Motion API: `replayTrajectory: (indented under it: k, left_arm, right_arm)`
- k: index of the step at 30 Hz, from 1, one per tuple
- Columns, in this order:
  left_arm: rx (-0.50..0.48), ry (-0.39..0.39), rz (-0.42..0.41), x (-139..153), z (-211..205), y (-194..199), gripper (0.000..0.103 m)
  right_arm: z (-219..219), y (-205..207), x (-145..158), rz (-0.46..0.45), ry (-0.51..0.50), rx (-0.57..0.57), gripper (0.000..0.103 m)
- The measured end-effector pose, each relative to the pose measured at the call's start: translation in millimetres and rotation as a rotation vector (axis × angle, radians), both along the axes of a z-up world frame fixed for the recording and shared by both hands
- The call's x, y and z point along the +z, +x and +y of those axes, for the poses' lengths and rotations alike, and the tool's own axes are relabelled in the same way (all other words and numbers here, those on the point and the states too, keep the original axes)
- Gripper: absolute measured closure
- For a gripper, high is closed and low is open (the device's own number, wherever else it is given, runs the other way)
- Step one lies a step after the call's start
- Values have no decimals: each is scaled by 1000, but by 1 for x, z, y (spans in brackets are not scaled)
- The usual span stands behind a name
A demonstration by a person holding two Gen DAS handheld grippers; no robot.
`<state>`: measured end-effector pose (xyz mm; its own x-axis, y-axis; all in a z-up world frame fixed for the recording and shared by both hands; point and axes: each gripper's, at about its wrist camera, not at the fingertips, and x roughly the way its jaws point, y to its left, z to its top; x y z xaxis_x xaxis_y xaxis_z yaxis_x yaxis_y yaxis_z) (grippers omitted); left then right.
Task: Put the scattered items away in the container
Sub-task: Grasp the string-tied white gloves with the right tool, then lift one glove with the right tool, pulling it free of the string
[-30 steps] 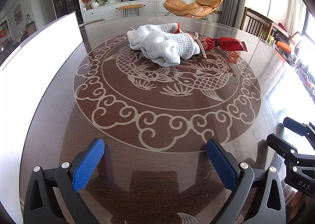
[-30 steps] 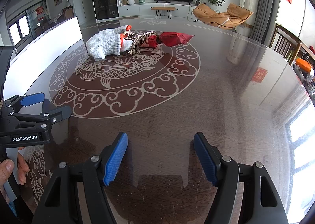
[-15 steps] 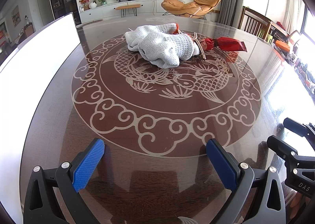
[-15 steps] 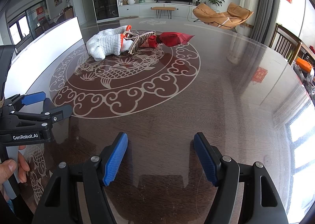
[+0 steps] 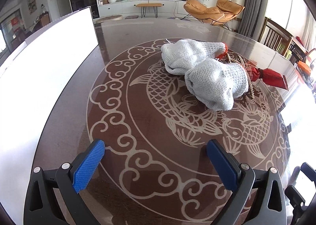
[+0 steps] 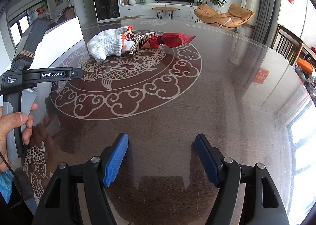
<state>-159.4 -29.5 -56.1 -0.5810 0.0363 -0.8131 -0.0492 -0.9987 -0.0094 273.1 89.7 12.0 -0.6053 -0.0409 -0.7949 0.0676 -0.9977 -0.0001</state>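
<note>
A pile lies on the round table's fish pattern: white knit gloves (image 5: 205,68) with orange cuffs, a bead string (image 5: 249,84) and a red wrapped packet (image 5: 273,76). The same gloves (image 6: 106,44), beads (image 6: 136,44) and packet (image 6: 173,40) show far off in the right wrist view. My left gripper (image 5: 156,162) is open and empty, short of the gloves. My right gripper (image 6: 162,157) is open and empty over bare table. A white container wall (image 5: 49,62) stands at the left.
The dark glass table (image 6: 217,96) ends at a curved edge to the right. The hand-held left gripper body (image 6: 21,86) fills the left side of the right wrist view. Wooden chairs (image 5: 276,37) stand beyond the table's right rim.
My left gripper has moved forward toward the gloves, which now look much nearer. The right gripper has barely moved.
</note>
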Motion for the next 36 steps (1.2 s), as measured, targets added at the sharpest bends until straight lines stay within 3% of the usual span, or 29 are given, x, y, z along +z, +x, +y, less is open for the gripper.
replayTrajectory:
  k: [4,8,11,14,18,23,25,26,28,29,32,34,36]
  left_arm:
    - [40,67,21,4,-13,3,0]
    - [20,68,15,3,-13,8,0]
    - [-27,23,2,1,-6,19,0]
    - [-79,31,3,1,-8,32,0]
    - [-110,93,18,4,-17,48,0]
    - [-102,150,32,5,-27,58,0]
    - [-102,104,24,4,-21,57,0]
    - [-103,71,17,3,-15,56,0]
    - [-112,13,2,1,-7,54,0]
    - [-119,-9,-3,-3,-5,51,0]
    - [-144,-10,-3,-3,-3,49,0]
    - [-144,-10,-3,-3,-3,49,0]
    - [-143,-9,-2,-3,-4,49,0]
  right_arm:
    - [-13,-72,33,30,-122,49,31]
    - [-63,-180,74,94,-124,118,31]
    - [-109,-251,64,-12,-110,201,31]
    - [-145,-275,33,-152,-61,319,31]
    - [-144,-239,17,-222,-22,472,31]
    - [-84,-150,12,-402,-93,568,32]
    - [-52,-110,34,-279,-102,544,32]
    - [-30,-90,49,-199,-169,509,32]
    - [20,-55,66,-73,-290,367,32]
    - [40,-38,66,-40,-302,270,32]
    - [76,11,47,-34,-312,86,31]
    - [83,37,32,-50,-363,54,31]
    - [71,54,23,-58,-328,74,31]
